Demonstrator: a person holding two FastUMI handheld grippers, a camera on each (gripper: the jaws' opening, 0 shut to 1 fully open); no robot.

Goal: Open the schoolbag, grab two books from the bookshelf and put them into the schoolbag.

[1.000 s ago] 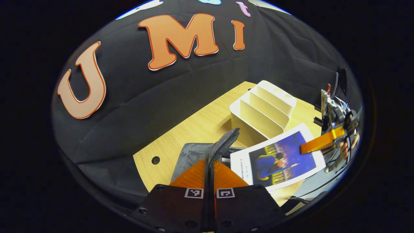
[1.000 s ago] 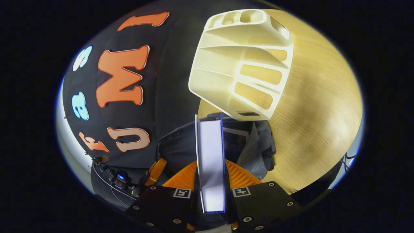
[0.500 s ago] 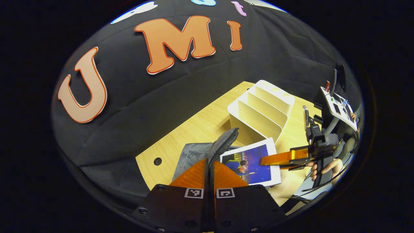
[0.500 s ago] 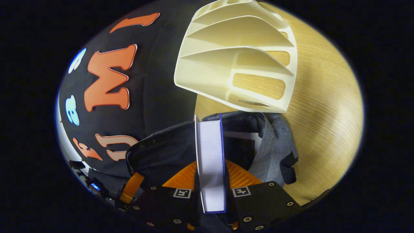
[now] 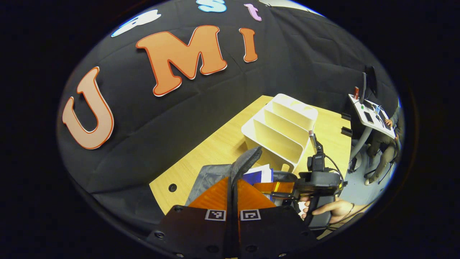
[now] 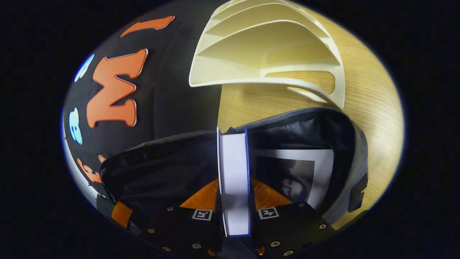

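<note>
- Wooden table [image 5: 219, 144] in front of a black cloth wall, and the white bookshelf [image 5: 284, 126] sits on it just past the bag with all its slots empty, so both books look pulled already
- Left gripper [image 5: 233, 187] has its fingers pressed together on the schoolbag's zipper edge [image 5: 246, 162], holding the flap up so the mouth stays wide
- Right gripper [image 6: 233, 196] is pinching the second book [image 6: 233, 172] edge-on between its fingers, and it's partway down into the open schoolbag [image 6: 172, 169]
- Just to the right of that book, the first book [image 6: 298, 172] lies flat inside the bag
- So I'd say nearly done: push this one in, let go, pull both grippers out
</note>
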